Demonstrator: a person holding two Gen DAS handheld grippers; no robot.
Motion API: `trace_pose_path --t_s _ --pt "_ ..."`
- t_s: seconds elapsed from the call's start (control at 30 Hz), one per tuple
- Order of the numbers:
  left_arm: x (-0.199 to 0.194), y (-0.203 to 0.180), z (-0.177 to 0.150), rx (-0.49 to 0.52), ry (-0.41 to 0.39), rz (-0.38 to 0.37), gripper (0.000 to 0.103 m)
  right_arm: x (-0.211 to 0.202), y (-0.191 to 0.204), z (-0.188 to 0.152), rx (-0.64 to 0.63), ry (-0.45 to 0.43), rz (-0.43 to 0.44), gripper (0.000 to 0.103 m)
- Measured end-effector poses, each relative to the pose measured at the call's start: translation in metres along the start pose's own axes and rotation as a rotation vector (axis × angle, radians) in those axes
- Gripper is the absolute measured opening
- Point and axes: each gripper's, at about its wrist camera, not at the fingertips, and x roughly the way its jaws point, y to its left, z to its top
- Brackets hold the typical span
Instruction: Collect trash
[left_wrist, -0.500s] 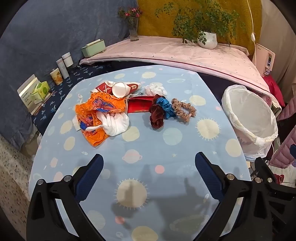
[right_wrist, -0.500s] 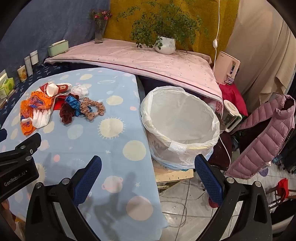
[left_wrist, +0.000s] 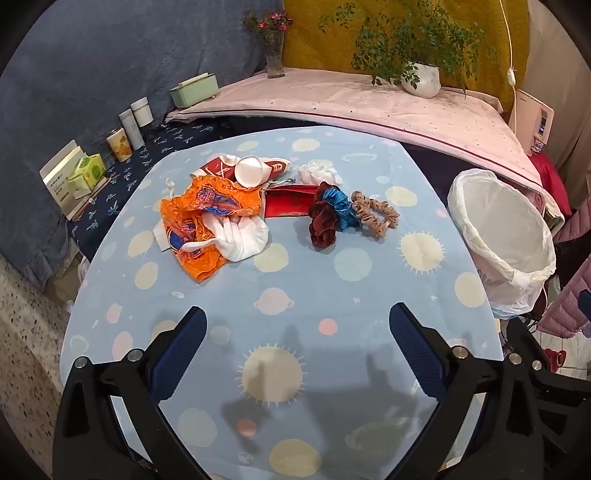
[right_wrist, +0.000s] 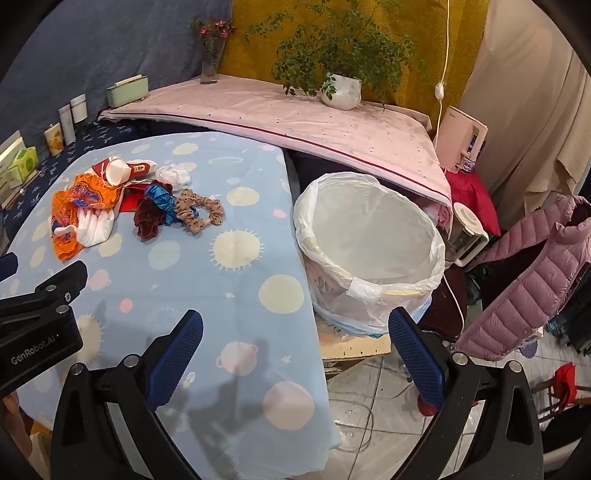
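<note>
We hold both grippers above a counter strewn with trash

The left gripper and right gripper have fingers spread wide, gripping nothing. An orange wrapper, white cup and scrunchies lie mid-counter; the lined bin stands just beside its right edge

Light-blue tablecloth with cream suns; orange wrapper; white bin liner.

Two black grabbers with blue finger pads

The left gripper and right gripper have shiny round screws; one side reads "GenRobot.AI".
</note>
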Motion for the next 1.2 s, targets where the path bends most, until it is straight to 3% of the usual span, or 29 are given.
trace_pose_path --t_s 1.2 --pt "-0.007 0.003 -0.008 -0.007 -0.008 -0.003 0.095 -0.01 -0.002 -0.002 -0.001 -0.006 0.002 0.096"
